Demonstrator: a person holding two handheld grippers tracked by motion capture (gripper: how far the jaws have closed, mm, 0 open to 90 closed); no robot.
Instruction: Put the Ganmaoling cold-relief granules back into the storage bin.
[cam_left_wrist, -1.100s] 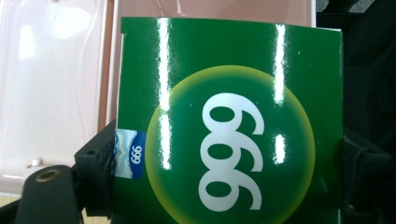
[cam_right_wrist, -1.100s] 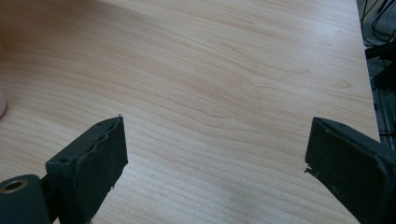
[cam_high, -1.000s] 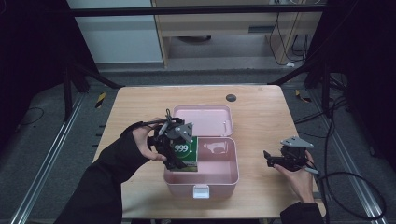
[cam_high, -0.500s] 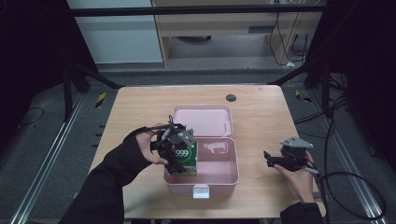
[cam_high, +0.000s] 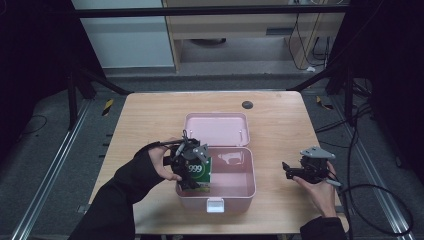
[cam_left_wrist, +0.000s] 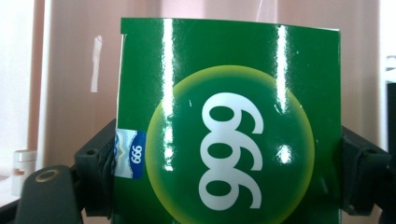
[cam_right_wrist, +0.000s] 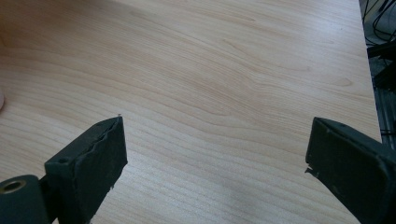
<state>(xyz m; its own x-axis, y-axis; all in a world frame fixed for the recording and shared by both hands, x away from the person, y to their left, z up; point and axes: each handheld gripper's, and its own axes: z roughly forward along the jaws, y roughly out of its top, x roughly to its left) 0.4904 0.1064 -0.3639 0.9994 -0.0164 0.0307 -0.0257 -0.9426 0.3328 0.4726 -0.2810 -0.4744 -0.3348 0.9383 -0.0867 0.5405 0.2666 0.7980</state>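
Green "999" carton (cam_high: 201, 172), clamped between the left gripper's (cam_high: 187, 165) jaws, has dropped lower into the open pink box (cam_high: 240, 192) since a second ago, suggesting release is near; right gripper (cam_high: 305, 171) idles, jaws apart, over the table (cam_high: 140, 120).

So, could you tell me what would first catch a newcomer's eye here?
The green box marked 999, clamped in the left gripper over the left side of the open pink case mid-table. To the right, the right gripper hovers open above bare wood.
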